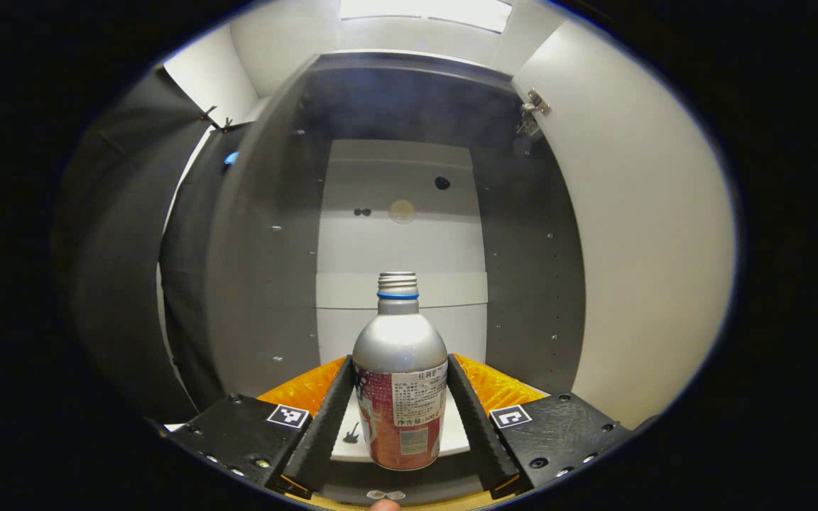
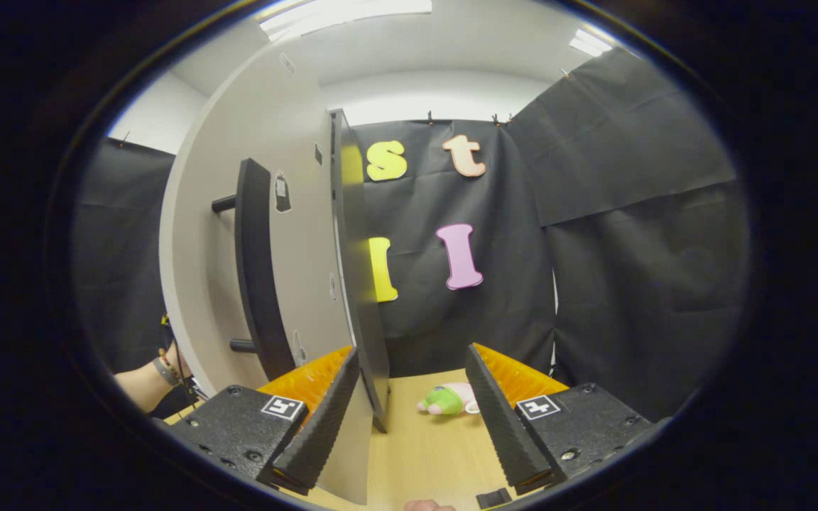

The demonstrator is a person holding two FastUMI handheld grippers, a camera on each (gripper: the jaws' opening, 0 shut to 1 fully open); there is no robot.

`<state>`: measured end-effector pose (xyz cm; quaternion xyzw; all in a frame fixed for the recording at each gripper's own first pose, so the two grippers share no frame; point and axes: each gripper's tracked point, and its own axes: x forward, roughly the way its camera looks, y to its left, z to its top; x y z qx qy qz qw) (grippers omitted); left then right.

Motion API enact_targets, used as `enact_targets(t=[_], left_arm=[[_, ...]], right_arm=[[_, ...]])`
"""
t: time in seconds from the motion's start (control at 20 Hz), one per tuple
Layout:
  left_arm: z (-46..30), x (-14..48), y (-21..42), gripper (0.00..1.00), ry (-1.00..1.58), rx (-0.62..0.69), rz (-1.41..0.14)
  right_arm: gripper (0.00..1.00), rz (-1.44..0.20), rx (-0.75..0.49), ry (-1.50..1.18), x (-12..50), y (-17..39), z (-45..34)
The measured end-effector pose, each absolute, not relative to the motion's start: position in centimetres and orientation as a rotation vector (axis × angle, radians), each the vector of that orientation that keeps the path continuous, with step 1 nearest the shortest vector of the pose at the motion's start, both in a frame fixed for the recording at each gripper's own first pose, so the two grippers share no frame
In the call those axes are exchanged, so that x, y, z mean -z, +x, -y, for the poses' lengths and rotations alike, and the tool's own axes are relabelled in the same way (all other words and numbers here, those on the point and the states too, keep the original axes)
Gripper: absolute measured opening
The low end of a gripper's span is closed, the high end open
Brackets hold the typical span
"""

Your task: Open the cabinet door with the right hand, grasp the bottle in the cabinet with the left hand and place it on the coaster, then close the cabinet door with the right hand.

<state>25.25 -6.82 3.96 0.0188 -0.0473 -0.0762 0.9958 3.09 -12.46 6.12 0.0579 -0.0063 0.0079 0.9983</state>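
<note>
Cabinet door (image 2: 267,234) stood open, edge-on at left-centre of right gripper view; opening step judged done. Aluminium bottle (image 1: 400,383) stood upright on cabinet shelf (image 1: 455,433), lower centre of left gripper view. Left gripper (image 1: 400,415) fingers flanked bottle closely; firm contact could not be told. Cabinet (image 1: 409,234) held nothing else visible. Right gripper (image 2: 412,419) spread wide, empty, door edge between fingers. Remaining: lift bottle, set on coaster, close door.

Lighting is even and bright, supplied by ceiling panels (image 2: 345,14) that blow out to white glare. The cabinet interior (image 1: 402,106) sits in dim, hazy shadow. Fisheye distortion bows the cabinet door (image 2: 253,234) and straight edges strongly toward the rims. Focus is acceptable centrally and softens at the margins.
</note>
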Motion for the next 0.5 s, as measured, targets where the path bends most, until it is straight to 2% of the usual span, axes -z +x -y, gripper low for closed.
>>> enact_targets(t=[0.25,0.5], left_arm=[[0.7,0.9,17.7,0.77,0.108,0.055,0.073],[-4.1,9.3,10.8,0.77,0.142,-0.036,-0.006]], right_arm=[[0.94,0.005,-0.038,0.12,-5.3,2.7,11.8],[0.94,-0.017,-0.044,0.143,-4.4,2.6,11.5]])
